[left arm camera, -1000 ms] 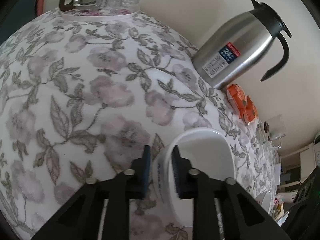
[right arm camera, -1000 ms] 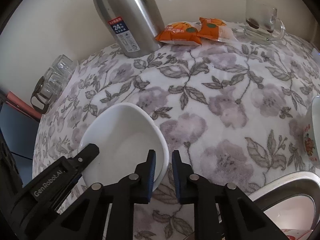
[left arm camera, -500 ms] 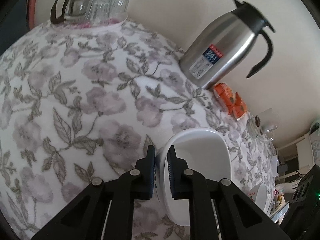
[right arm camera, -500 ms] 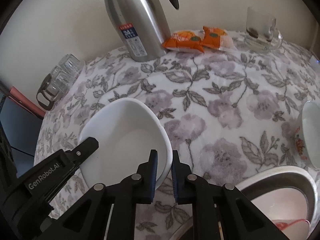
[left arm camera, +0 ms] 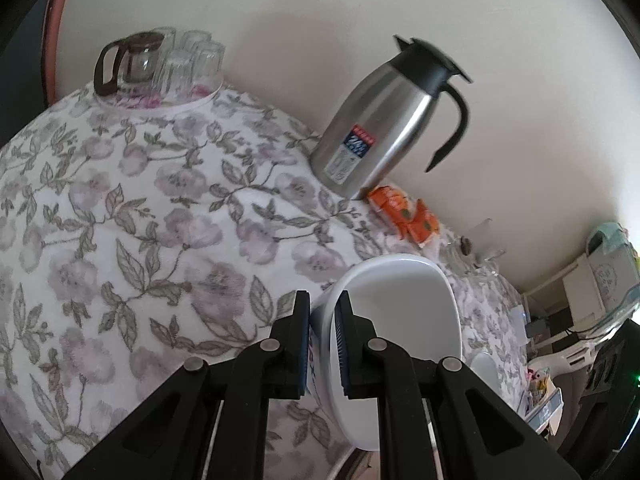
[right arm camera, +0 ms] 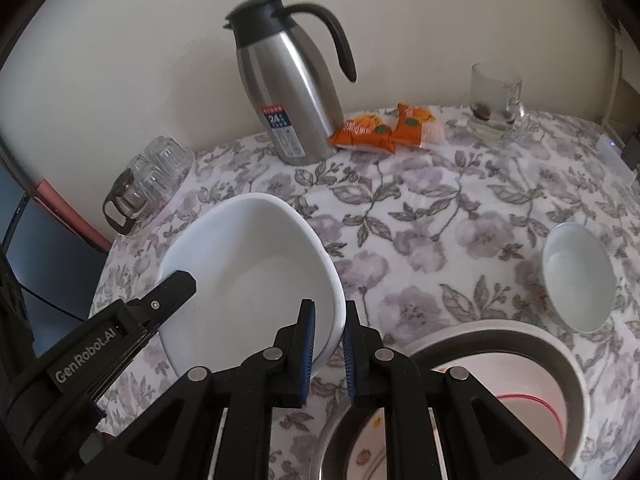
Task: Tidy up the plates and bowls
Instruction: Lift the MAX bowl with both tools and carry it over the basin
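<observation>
1. The white bowl (right arm camera: 248, 276) is off the counter (right arm camera: 440, 216) and tilted, held between us over the flowered cloth toward the counter's left side.
2. Our left hand-held gripper (left arm camera: 322, 340) is clamped on the bowl's wall at one side of the rim, one pad outside and one inside. Our right hand-held gripper (right arm camera: 328, 348) pinches the opposite rim the same way.
3. The main risk, as we judge it, is slip. Each grip bites only a thin strip of glazed rim, so if our two hands drift apart or twist unevenly the bowl could pivot out of one pair of pads and drop.
4. A drop here could land on the metal basin (right arm camera: 480, 340) just below the right hand-held gripper, which already holds a dish, and chip both.
5. The small white bowl (right arm camera: 578, 280) sits near the counter's right edge, just beside the basin; a wide swing that way could knock it.
6. Along the far edge stand the steel thermos jug (right arm camera: 292, 96), orange snack packets (right arm camera: 380, 130) touching its base side, and a glass mug (right arm camera: 496, 104) toward the far right corner.
7. A glass carafe with upturned tumblers (left arm camera: 160, 64) occupies the far left corner, well apart from the bowl.
8. Nothing lies directly between the bowl and the basin.
</observation>
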A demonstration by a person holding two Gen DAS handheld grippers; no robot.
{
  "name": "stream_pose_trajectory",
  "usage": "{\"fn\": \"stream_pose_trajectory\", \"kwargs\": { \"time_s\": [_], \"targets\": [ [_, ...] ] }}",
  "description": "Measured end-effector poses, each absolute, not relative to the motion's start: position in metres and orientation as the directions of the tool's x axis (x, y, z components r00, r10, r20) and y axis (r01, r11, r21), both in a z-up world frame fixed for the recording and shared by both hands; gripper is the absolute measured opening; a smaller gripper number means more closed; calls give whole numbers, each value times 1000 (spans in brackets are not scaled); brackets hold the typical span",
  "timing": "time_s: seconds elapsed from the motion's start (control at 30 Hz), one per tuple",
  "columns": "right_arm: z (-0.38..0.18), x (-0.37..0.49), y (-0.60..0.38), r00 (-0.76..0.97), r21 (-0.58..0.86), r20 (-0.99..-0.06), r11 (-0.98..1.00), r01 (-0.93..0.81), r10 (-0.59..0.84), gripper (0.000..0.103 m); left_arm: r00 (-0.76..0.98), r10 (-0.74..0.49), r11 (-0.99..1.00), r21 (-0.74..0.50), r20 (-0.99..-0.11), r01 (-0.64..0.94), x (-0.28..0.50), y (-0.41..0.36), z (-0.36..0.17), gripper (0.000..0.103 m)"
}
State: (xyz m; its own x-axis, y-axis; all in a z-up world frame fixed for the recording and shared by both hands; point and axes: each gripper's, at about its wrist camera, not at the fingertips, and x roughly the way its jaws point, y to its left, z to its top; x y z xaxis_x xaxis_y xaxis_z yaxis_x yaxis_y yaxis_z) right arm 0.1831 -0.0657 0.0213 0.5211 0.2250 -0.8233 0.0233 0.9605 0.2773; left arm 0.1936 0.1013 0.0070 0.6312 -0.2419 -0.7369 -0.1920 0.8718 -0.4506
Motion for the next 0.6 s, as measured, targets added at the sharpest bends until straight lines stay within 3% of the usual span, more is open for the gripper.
{"fn": "stream_pose_trajectory", "kwargs": {
  "time_s": [0.6],
  "targets": [
    [57, 135, -106, 613, 332, -746, 943, 4, 260, 14, 684, -282, 894, -442, -673, -66, 156, 68, 50, 13]
  ]
}}
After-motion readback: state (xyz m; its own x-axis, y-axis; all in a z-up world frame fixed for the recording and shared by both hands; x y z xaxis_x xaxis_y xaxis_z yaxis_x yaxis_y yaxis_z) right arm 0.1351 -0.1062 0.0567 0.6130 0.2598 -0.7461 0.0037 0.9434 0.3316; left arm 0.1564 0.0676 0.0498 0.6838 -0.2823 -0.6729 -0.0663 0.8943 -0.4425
